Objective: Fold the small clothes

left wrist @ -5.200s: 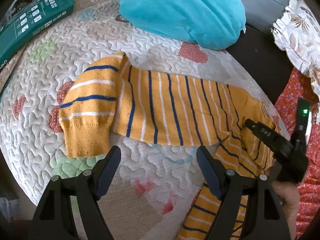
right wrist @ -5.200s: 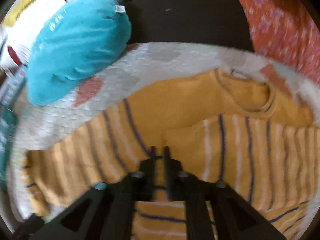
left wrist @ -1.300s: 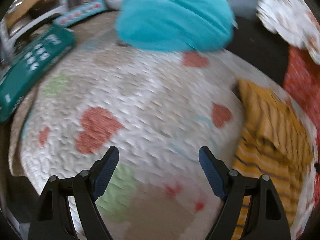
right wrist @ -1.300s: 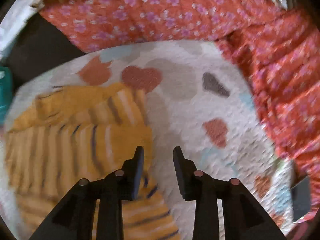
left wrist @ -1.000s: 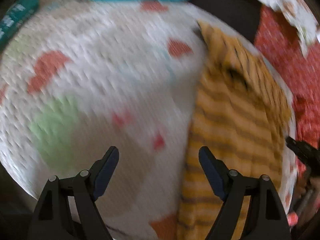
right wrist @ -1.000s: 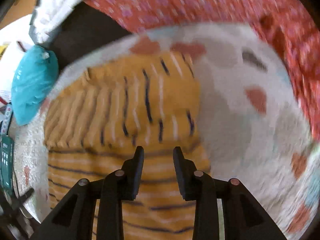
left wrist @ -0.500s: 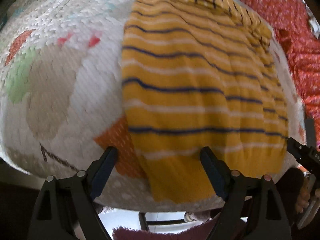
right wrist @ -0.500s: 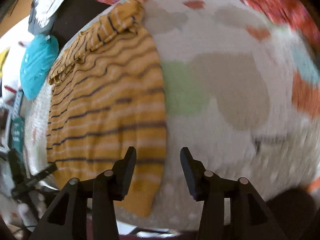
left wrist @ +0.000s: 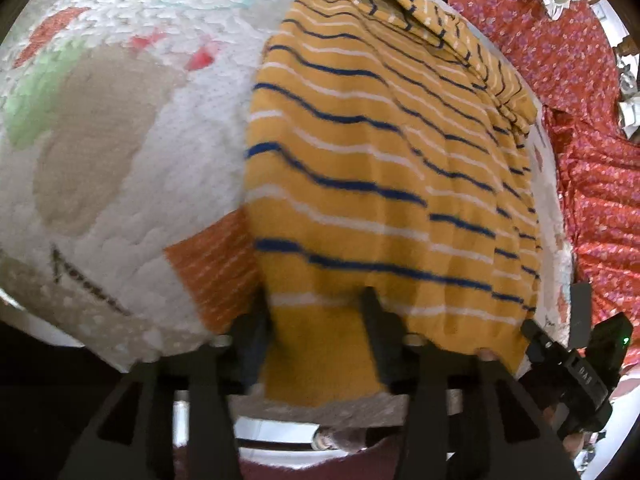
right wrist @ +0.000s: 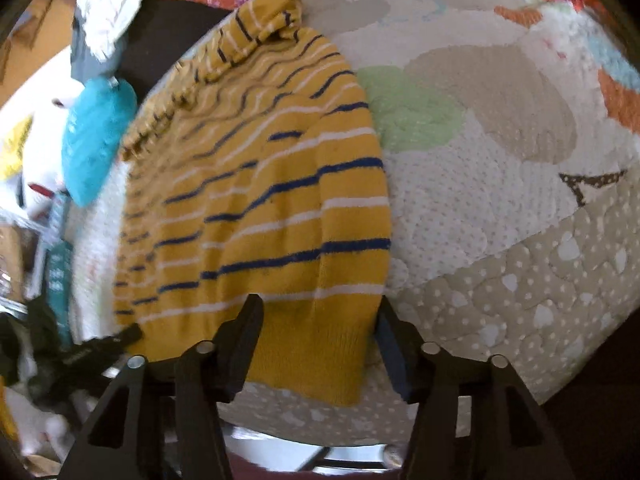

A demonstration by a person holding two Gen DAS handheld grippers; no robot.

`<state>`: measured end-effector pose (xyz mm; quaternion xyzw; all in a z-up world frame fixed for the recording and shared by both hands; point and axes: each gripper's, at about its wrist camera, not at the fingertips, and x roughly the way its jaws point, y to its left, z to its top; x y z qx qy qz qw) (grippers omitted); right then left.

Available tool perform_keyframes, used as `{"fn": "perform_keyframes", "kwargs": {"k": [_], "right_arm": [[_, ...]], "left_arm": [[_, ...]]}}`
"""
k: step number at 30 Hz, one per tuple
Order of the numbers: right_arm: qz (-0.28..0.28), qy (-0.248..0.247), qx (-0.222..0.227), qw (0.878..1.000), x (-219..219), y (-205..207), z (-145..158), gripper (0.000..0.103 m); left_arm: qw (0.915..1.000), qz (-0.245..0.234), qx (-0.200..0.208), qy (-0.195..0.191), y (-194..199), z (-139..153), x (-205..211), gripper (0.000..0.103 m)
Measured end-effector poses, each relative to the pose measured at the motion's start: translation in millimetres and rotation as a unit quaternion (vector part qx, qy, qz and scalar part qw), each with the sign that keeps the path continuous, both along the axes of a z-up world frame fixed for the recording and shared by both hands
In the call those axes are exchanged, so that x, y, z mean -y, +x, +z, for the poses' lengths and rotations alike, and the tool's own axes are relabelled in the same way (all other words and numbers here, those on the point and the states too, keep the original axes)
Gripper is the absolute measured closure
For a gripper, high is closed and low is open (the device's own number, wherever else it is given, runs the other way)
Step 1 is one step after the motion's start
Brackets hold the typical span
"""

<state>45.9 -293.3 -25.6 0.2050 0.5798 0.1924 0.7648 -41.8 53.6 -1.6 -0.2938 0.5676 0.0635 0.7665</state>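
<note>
At the bottom of the left wrist view, the left gripper (left wrist: pixel 316 332) has its jaws closing around the plain hem of the yellow striped sweater (left wrist: pixel 372 184); whether the pads press yet is unclear. In the right wrist view, the right gripper (right wrist: pixel 320 344) stands spread either side of the hem's other corner. The sweater lies across a quilted mat (left wrist: pixel 120 184) toward the upper frame. Beyond, a teal cushion (right wrist: pixel 96 136) sits upper left; red floral fabric (left wrist: pixel 592 128) fills the right edge.
</note>
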Motion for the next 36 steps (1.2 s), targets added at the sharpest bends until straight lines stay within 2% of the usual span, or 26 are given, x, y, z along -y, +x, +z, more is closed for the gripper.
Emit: {"fn": "perform_keyframes", "kwargs": {"k": [1, 2, 3, 4, 5, 6, 7, 9, 16, 23, 27, 32, 36], "right_arm": [[0.004, 0.004, -0.002, 1.0, -3, 2, -1, 0.053], [0.007, 0.002, -0.002, 1.0, -7, 5, -2, 0.053], [0.009, 0.001, 0.0, 1.0, -13, 7, -2, 0.054], [0.009, -0.006, 0.002, 1.0, -20, 10, -4, 0.055], [0.006, -0.017, 0.005, 1.0, -24, 11, -5, 0.061], [0.005, -0.025, 0.006, 1.0, -27, 12, -4, 0.078], [0.01, -0.022, 0.001, 1.0, -29, 13, -4, 0.087], [0.018, -0.011, -0.01, 1.0, -29, 11, -2, 0.091], [0.046, 0.014, -0.048, 0.998, -16, -9, 8, 0.093], [0.094, -0.018, -0.077, 0.992, -6, -49, 10, 0.093], [0.088, -0.009, -0.096, 0.991, 10, -69, 4, 0.093], [0.081, 0.033, -0.074, 0.993, 14, -52, 23, 0.093], [0.074, 0.069, -0.035, 0.994, -5, -11, 50, 0.093]], "left_arm": [[1.0, 0.001, 0.002, -0.006, 5, 0, 2, 0.03], [1.0, 0.006, 0.002, -0.007, 10, -1, 7, 0.027], [1.0, 0.008, -0.001, -0.001, 14, -3, 11, 0.027], [0.9998, 0.001, -0.01, 0.015, 15, -2, 15, 0.033], [0.9993, -0.006, -0.016, 0.032, 15, 0, 19, 0.047], [0.9974, -0.016, -0.025, 0.065, 14, 3, 21, 0.082], [0.9974, -0.022, -0.024, 0.064, 11, 5, 21, 0.095], [0.999, -0.01, -0.025, 0.036, 7, 8, 13, 0.095], [0.9992, -0.01, -0.02, 0.032, 0, 23, 12, 0.095], [0.9992, -0.009, -0.038, -0.006, -15, 25, 9, 0.095], [0.9994, 0.002, -0.031, -0.013, -37, 32, 7, 0.095], [1.0, 0.001, 0.004, -0.006, -17, 57, 5, 0.095], [0.9994, 0.003, 0.035, 0.009, 30, 78, 4, 0.095]]}}
